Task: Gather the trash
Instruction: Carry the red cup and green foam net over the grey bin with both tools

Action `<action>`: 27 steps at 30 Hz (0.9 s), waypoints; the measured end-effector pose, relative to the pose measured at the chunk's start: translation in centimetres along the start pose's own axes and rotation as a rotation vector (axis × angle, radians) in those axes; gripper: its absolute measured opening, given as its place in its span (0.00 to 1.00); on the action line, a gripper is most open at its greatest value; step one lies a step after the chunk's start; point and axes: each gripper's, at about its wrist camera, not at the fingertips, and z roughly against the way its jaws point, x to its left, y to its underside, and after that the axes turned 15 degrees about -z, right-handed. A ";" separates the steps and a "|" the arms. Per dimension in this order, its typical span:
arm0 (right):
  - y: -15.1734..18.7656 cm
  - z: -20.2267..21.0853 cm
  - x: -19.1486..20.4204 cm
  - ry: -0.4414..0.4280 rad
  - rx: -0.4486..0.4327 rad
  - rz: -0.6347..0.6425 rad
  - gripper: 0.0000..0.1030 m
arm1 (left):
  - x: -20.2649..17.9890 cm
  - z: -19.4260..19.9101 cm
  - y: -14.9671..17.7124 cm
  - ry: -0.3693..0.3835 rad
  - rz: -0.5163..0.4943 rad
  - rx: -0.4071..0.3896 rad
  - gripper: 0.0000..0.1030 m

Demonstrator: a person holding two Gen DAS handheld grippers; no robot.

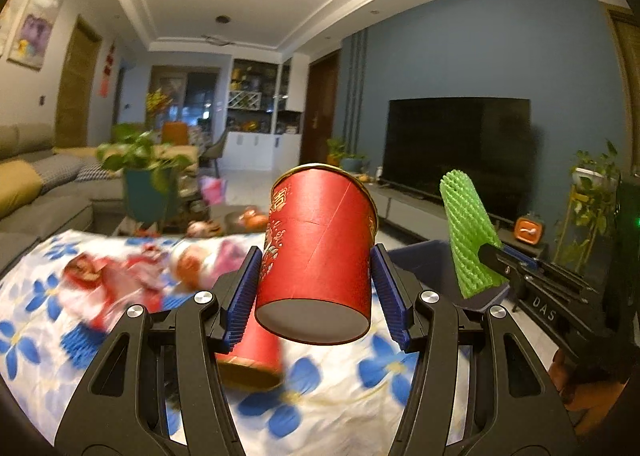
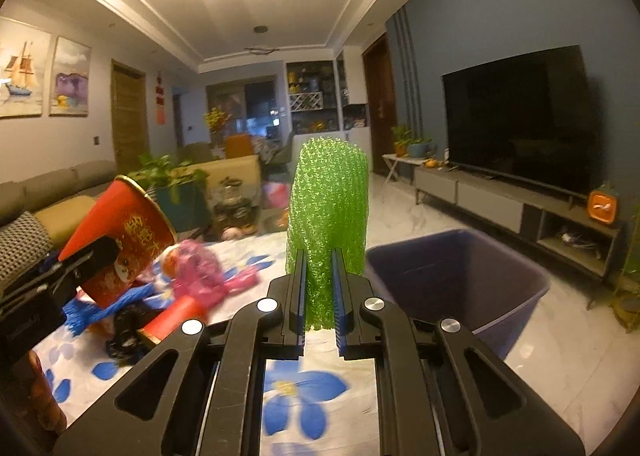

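Our left gripper (image 1: 316, 280) clasps a red paper cup (image 1: 320, 252); our right gripper (image 2: 320, 296) pinches green foam netting (image 2: 328, 212) beside the bin (image 2: 460, 280)

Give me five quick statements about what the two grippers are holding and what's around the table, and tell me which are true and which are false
1. The left gripper is clamped on a red paper cup. True.
2. The right gripper holds a blue foam sleeve. False: it pinches a green foam net sleeve.
3. The dark bin stands on the floor beside the table. True.
4. The television is showing a programme. False: its screen is dark.
5. The table is bare of trash. False: another red cup and pink wrappers lie on the flowered cloth.
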 end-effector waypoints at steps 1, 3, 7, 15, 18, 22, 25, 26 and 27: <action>-0.4 0.0 -0.5 0.011 -0.010 -0.002 0.12 | -0.3 -0.4 -0.3 0.011 -0.002 -0.006 0.53; -1.2 0.0 -1.5 0.038 -0.035 -0.003 0.12 | -1.5 -1.6 -1.3 0.045 -0.009 -0.024 0.53; -2.7 -0.2 -4.1 0.089 -0.072 -0.020 0.12 | -3.8 -4.3 -2.6 0.095 -0.016 -0.040 0.53; -4.5 -1.9 -8.4 0.157 -0.107 -0.067 0.12 | -7.5 -9.9 -3.9 0.176 -0.025 -0.033 0.53; -4.5 -2.5 -9.6 0.169 -0.104 -0.082 0.12 | -8.8 -12.0 -4.0 0.208 -0.024 -0.023 0.53; -4.3 -3.6 -10.4 0.187 -0.096 -0.085 0.12 | -10.2 -14.6 -4.0 0.237 -0.043 -0.008 0.53; -4.5 -4.5 -10.6 0.194 -0.089 -0.085 0.12 | -10.8 -16.0 -3.8 0.252 -0.045 0.004 0.53; -4.5 -4.8 -10.7 0.195 -0.087 -0.085 0.12 | -11.0 -16.4 -3.8 0.256 -0.043 0.008 0.53; -4.5 -4.9 -10.4 0.195 -0.085 -0.084 0.12 | -11.2 -16.9 -3.8 0.260 -0.040 0.013 0.53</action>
